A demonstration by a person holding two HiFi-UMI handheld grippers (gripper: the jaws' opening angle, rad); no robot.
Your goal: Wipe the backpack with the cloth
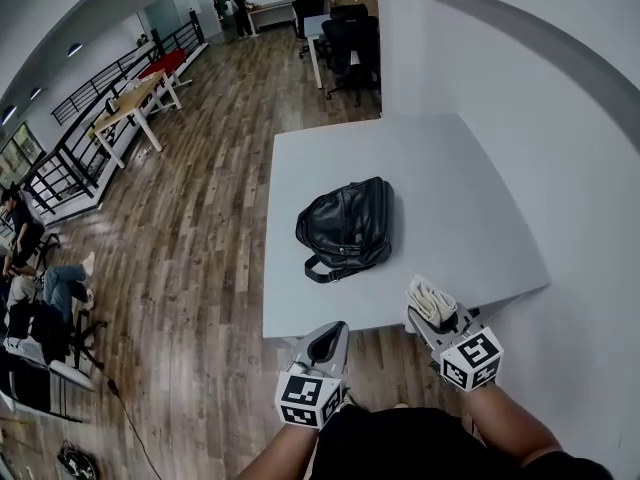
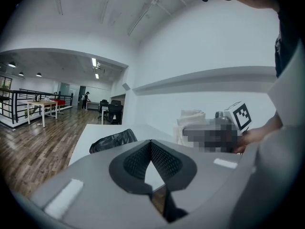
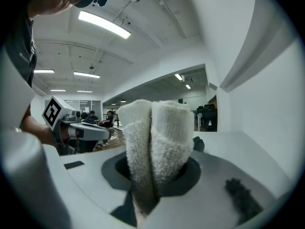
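A black leather backpack (image 1: 347, 226) lies flat in the middle of the white table (image 1: 420, 168); it also shows in the left gripper view as the backpack (image 2: 112, 140) beyond the jaws. My right gripper (image 1: 431, 303) is shut on a folded white cloth (image 1: 432, 298) at the table's near edge, right of the backpack. The cloth (image 3: 155, 137) fills the right gripper view, pinched between the jaws. My left gripper (image 1: 326, 345) hangs below the table's near edge, jaws closed and empty; the same left gripper (image 2: 151, 152) has its pads meeting.
A white wall with a ledge (image 1: 520, 98) runs along the table's right side. Wooden floor (image 1: 190, 268) lies to the left. Office chairs (image 1: 350, 43) stand beyond the table's far end. People sit at far left (image 1: 40, 278).
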